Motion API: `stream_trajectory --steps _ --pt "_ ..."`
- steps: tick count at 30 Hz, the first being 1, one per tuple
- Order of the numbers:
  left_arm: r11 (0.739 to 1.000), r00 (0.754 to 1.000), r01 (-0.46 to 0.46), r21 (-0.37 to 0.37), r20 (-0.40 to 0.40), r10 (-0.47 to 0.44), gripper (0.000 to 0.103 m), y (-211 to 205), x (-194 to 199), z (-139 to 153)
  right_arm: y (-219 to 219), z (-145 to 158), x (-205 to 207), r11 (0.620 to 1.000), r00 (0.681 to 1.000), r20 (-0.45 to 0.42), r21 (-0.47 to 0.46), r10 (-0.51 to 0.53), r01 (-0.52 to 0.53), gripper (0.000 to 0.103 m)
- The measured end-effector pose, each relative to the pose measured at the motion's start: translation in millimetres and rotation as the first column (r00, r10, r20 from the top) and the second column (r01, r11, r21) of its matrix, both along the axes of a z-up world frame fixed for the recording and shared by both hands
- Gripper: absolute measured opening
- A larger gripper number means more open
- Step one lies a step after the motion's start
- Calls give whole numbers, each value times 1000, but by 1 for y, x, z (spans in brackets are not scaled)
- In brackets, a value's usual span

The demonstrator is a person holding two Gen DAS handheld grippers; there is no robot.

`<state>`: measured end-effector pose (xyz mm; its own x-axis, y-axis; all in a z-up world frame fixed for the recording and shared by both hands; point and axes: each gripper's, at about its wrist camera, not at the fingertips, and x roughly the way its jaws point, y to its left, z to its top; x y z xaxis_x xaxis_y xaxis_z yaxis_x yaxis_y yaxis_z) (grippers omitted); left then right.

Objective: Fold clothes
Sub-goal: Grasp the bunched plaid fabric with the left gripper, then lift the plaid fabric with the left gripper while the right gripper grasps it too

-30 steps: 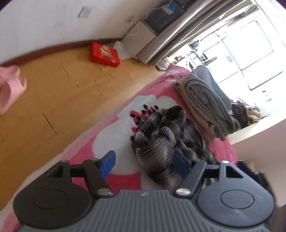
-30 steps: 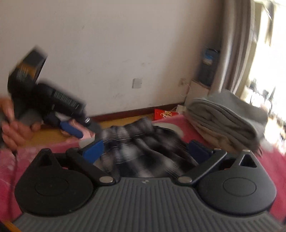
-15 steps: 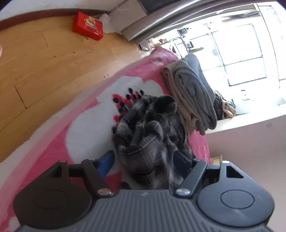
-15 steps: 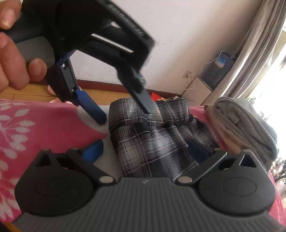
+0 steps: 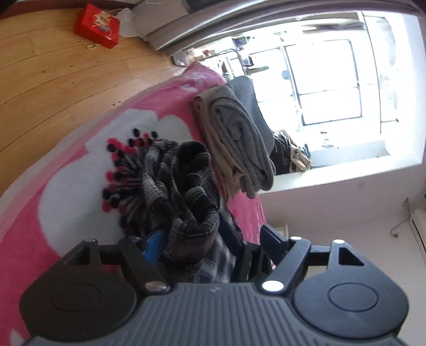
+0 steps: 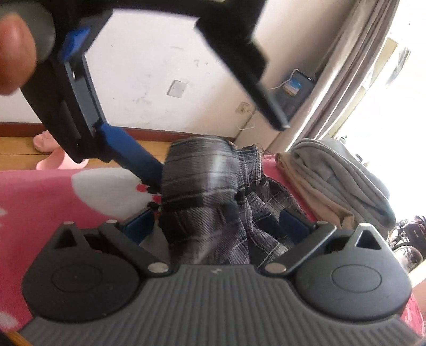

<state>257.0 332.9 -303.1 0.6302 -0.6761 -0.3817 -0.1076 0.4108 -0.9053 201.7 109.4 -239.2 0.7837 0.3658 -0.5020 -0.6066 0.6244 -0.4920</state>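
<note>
Plaid shirt (image 5: 183, 202) crumpled, unfolded on pink blanket (image 5: 24, 234); grey stack (image 5: 239, 149) folded beside. Left gripper (image 5: 210, 239) opening around cloth. Right gripper (image 6: 215, 226) wide, straddling shirt.

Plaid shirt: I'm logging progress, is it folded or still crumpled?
Crumpled: the plaid shirt sits bunched in a rumpled heap on the pink blanket, unlike the folded stack beside it.

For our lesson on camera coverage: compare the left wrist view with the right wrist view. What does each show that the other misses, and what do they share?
Only the left wrist view shows the red box on the wooden floor and the bright window. Only the right wrist view shows the left gripper from outside, a hand, pink slippers and a wall socket. Both show the plaid garment, the grey folded stack and the pink blanket.
</note>
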Motion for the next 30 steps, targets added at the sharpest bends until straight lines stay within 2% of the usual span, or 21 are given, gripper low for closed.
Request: stream_trajectory --steps 2,3,4,6,10,16,22,27,30 --pt "1000 1000 11 8 8 -11 76 2 0 1 0 0 -2 1000 1000 9 -7 -5 5 81" --pt "1000 1000 12 7 12 -13 76 4 0 2 -2 1 -1 1000 1000 -7 -1 -11 11 64" --pt "1000 1000 14 6 16 -14 76 7 0 2 -3 2 1 1000 999 -28 7 -18 18 57" --pt "1000 1000 -17 -21 13 17 79 17 -1 -1 -7 5 4 999 997 -69 30 -34 36 51" --pt "993 993 -100 -61 -63 96 82 40 9 -22 -16 12 2 996 995 -86 65 -50 56 43" --pt "984 984 -93 -155 -164 67 85 46 41 -57 -23 21 -1 991 993 -94 107 -68 78 42" --pt "968 986 -79 -239 -159 41 87 39 66 -64 -19 16 7 991 992 -105 109 -63 75 42" --pt "976 984 -17 -218 -175 -22 88 27 85 -64 -14 12 9 993 993 -104 104 -49 60 42" --pt "983 981 25 -180 -186 -59 87 18 96 -61 -13 11 7 995 995 -95 92 -39 48 42"
